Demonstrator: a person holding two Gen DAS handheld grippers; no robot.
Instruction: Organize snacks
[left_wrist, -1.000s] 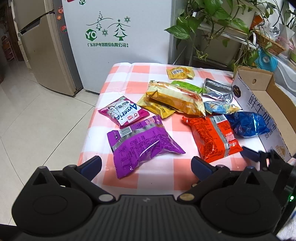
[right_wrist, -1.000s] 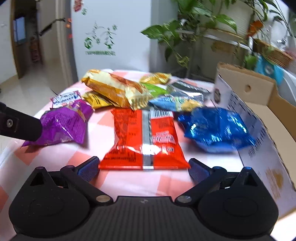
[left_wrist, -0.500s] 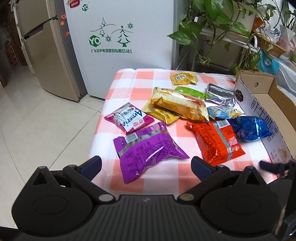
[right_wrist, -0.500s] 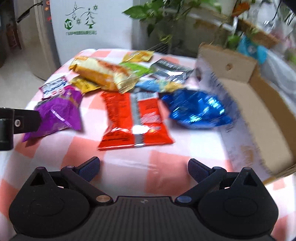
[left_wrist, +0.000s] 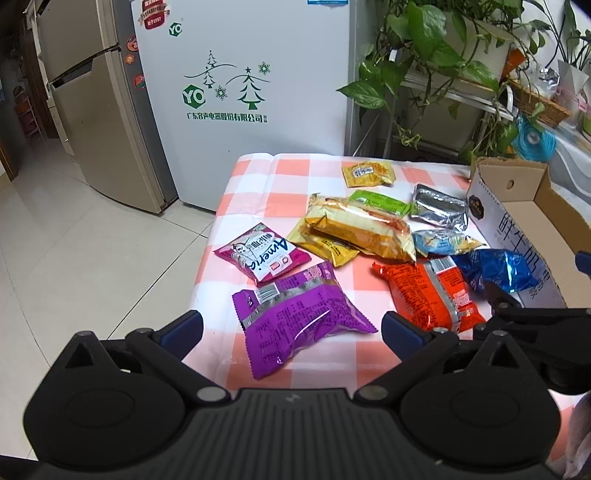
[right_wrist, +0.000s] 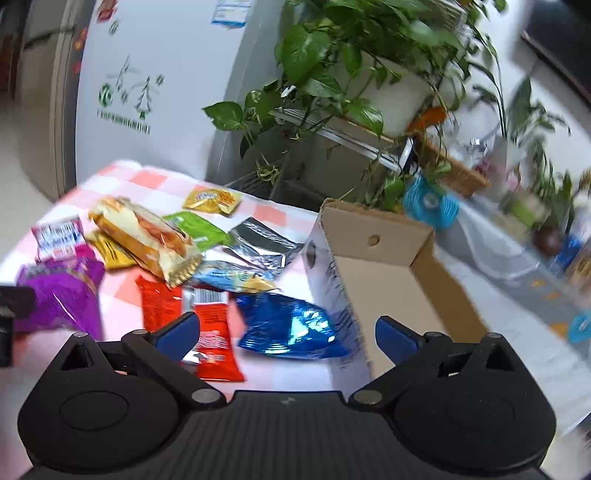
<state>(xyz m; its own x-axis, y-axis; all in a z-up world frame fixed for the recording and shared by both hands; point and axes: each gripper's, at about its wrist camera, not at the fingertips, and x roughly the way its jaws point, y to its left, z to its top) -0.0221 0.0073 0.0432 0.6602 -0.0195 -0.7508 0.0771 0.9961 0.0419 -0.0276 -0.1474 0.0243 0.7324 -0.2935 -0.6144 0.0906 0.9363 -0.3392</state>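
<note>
Several snack bags lie on a pink-checked table (left_wrist: 258, 177): a purple bag (left_wrist: 295, 321), a pink-white bag (left_wrist: 260, 253), an orange-red bag (left_wrist: 430, 291), a blue bag (left_wrist: 498, 271) (right_wrist: 291, 326), a large yellow bag (left_wrist: 362, 227) (right_wrist: 147, 236), a silver bag (left_wrist: 437, 206) and a small yellow bag (left_wrist: 367, 173). An open cardboard box (left_wrist: 532, 210) (right_wrist: 384, 273) stands at the table's right. My left gripper (left_wrist: 291, 326) is open and empty above the purple bag. My right gripper (right_wrist: 288, 330) is open and empty, raised above the blue bag beside the box.
A white fridge (left_wrist: 243, 92) and a steel fridge (left_wrist: 92, 103) stand behind the table. A shelf with potted plants (left_wrist: 436, 59) (right_wrist: 354, 62) is at the back right. Tiled floor (left_wrist: 92, 258) lies to the left.
Both grippers have pulled back and risen, so more of the table shows. The right gripper has also swung right toward the box. The bags have not moved.
</note>
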